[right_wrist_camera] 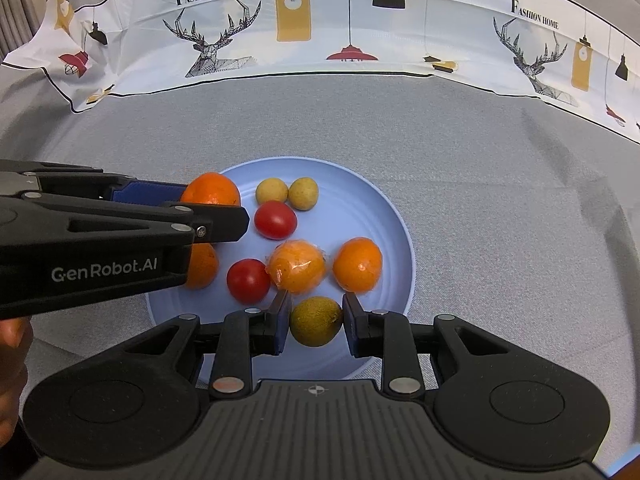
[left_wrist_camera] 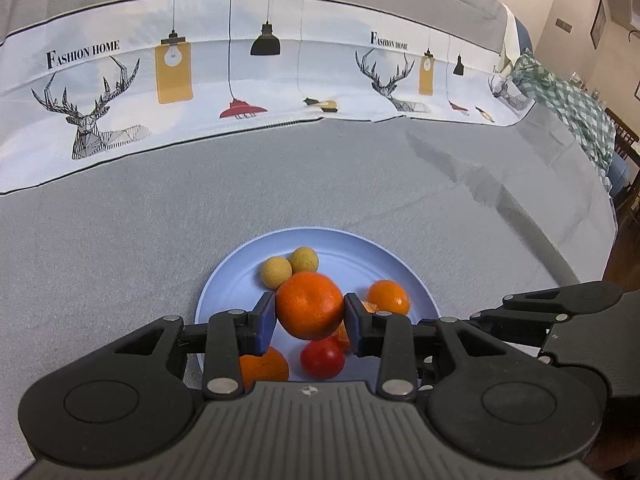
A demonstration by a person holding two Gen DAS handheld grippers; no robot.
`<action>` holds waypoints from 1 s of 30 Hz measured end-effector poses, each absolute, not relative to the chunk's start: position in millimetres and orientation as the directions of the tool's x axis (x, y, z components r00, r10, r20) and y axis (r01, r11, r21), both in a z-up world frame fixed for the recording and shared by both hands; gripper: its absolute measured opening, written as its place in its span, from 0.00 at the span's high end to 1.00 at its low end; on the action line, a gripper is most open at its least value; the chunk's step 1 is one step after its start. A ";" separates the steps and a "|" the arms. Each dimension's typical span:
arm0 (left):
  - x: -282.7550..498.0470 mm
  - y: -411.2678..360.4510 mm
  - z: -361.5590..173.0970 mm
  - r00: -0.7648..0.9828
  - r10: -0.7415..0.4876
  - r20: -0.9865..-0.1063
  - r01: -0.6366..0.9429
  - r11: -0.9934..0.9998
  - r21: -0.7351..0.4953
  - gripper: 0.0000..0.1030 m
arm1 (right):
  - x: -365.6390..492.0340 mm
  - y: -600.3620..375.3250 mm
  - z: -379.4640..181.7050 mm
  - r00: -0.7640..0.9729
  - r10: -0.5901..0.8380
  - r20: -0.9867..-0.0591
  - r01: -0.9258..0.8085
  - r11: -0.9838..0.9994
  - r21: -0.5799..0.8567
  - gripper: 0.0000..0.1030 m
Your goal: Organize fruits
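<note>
A light blue plate on a grey cloth holds several fruits. My left gripper is shut on a large orange, held above the plate; it also shows in the right wrist view. My right gripper has its pads against both sides of a brownish-green round fruit at the plate's near edge. Two red tomatoes, two small yellow fruits and other oranges lie on the plate.
A white printed cloth with deer and lamps lies along the far side. A green checked cloth sits at the far right. The right gripper's body shows at the right of the left wrist view.
</note>
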State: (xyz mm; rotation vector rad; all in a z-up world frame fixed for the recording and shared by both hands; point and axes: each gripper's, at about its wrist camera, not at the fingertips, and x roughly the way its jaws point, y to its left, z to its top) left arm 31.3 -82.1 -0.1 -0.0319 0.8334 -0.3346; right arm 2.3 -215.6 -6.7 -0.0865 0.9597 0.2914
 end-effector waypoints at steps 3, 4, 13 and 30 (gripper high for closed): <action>31.0 -80.7 2.0 0.630 -0.313 -0.711 0.276 0.946 -0.171 0.49 | 2.7 -216.1 -5.5 0.548 0.192 -0.814 -0.268 0.962 0.047 0.59; 29.9 -80.1 2.6 0.632 -0.315 -0.708 0.277 0.945 -0.173 0.47 | 2.1 -216.3 -5.0 0.550 0.188 -0.814 -0.262 0.964 0.046 0.49; 6.6 -65.4 22.6 0.709 -0.280 -0.647 0.245 0.958 -0.146 0.18 | -8.1 -224.9 11.7 0.597 0.172 -0.783 -0.211 0.976 0.054 0.12; -67.8 -56.2 27.4 0.671 -0.096 -0.735 0.063 0.995 -0.073 0.00 | -61.7 -264.0 21.6 0.605 0.029 -0.796 0.093 0.990 0.107 0.01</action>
